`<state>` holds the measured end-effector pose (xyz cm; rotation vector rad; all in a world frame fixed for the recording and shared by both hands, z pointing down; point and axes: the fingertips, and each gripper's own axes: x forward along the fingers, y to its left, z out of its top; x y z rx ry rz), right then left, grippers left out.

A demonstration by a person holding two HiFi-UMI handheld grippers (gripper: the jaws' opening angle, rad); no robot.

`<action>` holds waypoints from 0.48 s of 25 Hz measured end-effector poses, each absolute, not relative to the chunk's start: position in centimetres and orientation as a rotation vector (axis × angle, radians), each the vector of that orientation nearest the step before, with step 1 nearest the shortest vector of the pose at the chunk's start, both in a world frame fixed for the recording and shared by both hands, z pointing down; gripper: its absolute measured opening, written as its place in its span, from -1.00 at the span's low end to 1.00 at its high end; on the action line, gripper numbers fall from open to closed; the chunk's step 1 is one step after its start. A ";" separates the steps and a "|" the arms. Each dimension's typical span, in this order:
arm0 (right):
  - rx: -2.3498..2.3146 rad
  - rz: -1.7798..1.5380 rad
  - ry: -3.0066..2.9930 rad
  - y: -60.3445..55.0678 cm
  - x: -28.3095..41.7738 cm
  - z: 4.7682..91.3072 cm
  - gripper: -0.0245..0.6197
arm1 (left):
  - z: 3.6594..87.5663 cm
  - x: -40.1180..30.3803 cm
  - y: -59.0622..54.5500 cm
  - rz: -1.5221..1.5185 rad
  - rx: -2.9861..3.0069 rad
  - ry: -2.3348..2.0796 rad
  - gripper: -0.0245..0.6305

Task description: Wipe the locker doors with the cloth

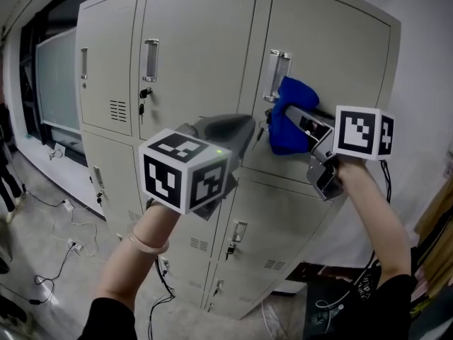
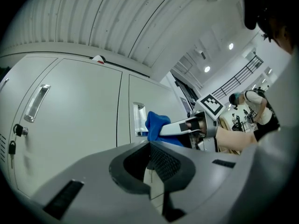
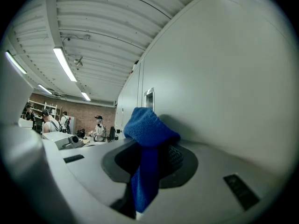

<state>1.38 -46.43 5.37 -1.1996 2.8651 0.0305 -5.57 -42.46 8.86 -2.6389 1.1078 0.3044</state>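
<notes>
A bank of grey lockers [image 1: 198, 41] fills the head view. My right gripper [image 1: 294, 115] is shut on a blue cloth [image 1: 283, 137] and holds it against the upper right locker door [image 1: 333, 55], just below its metal handle [image 1: 277, 75]. In the right gripper view the cloth [image 3: 147, 134] bulges out between the jaws beside the door [image 3: 224, 78]. My left gripper [image 1: 248, 126] hovers before the seam between the middle and right doors, shut with nothing in it. From the left gripper view [image 2: 150, 148] the cloth [image 2: 156, 122] and the right gripper [image 2: 187, 126] show ahead.
Keys hang in the lock of the middle door [image 1: 144, 94]. Lower locker doors [image 1: 276, 225] run beneath. Cables [image 1: 49, 261] lie on the floor at the left, below a window [image 1: 53, 76]. People [image 3: 98, 127] stand far off in the room.
</notes>
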 end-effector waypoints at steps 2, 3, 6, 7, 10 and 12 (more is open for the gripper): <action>-1.202 0.045 2.864 -46.6 1.2 5.5 -0.66 | 9.1 -5.3 -42.6 0.304 -2.644 1.102 -0.91; -1.204 0.054 2.864 -46.6 1.2 5.5 -0.66 | 9.1 -5.2 -42.7 0.306 -2.647 1.099 -0.91; -1.212 0.062 2.864 -46.6 1.2 5.5 -0.66 | 9.3 -4.6 -43.0 0.307 -2.661 1.085 -0.91; -1.212 0.060 2.863 -46.6 1.3 5.5 -0.66 | 9.3 -4.3 -43.1 0.307 -2.665 1.078 -0.91; -1.205 0.067 2.871 -46.6 1.4 5.5 -0.66 | 9.4 -3.6 -43.3 0.308 -2.673 1.058 -0.91; -1.208 0.060 2.881 -46.5 1.5 5.8 -0.66 | 9.5 -3.3 -43.5 0.308 -2.678 1.054 -0.91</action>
